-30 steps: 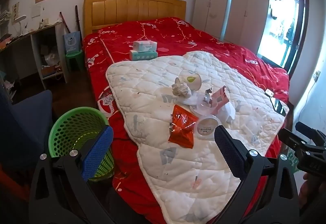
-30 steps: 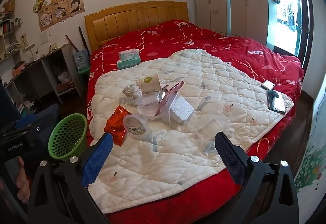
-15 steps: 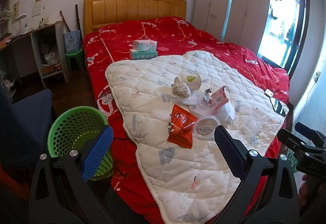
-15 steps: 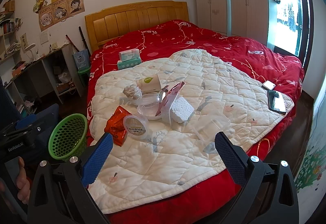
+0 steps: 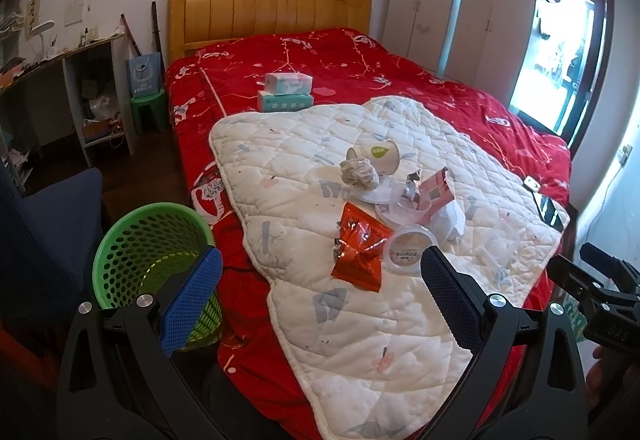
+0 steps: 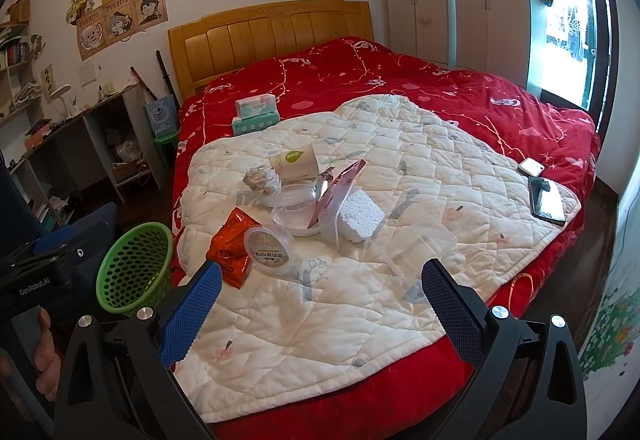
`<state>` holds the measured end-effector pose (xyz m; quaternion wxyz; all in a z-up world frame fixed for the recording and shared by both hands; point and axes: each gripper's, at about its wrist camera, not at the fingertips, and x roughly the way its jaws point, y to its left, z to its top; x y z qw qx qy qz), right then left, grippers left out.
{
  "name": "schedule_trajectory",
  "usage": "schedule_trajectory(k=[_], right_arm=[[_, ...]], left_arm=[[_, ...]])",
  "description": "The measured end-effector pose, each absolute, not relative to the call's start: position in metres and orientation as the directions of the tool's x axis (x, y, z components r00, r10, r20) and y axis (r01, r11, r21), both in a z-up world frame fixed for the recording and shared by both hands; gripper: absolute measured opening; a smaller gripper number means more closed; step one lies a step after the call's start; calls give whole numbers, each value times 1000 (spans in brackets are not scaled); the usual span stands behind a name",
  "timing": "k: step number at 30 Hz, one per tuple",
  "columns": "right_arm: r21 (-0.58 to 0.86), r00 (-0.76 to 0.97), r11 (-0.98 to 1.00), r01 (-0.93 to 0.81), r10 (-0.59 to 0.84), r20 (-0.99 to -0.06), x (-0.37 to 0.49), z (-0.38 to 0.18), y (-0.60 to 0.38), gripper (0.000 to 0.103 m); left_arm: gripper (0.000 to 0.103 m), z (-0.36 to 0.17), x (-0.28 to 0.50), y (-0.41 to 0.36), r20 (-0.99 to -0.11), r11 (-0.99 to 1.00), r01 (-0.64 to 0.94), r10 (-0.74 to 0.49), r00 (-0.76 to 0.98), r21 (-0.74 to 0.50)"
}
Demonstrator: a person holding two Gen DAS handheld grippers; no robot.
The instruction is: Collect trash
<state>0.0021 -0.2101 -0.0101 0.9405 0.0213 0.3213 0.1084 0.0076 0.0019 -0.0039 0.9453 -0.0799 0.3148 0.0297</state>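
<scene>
Trash pile point(image 6: 304, 208) heaped mid-frame on white quilt point(image 6: 400, 300), untouched. Green basket point(image 5: 152, 240) at lower left, apparently empty; everything left to collect. Left gripper point(image 5: 320, 288) and right gripper point(image 6: 320, 296) fingers spread wide, holding nothing.

Trash pile point(image 6: 304, 208) on quilt point(image 6: 360, 300) atop bed point(image 6: 400, 88) — basket point(image 6: 132, 272) on floor, left of bed — tissue boxes point(image 6: 255, 115) behind pile.
</scene>
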Motion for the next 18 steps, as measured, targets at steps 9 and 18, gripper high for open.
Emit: schedule_trajectory(k=[9,18], right_arm=[[108,767,976,-189,216,-605,5,-12,-208,97],[109,761,976,-190,217,-612,10,-18,-206,97]], left_arm=[[98,-7,13,3,-608,985,-116,13,794,-130],[98,-10,19,4,-617,984,-124,18,787,-130]])
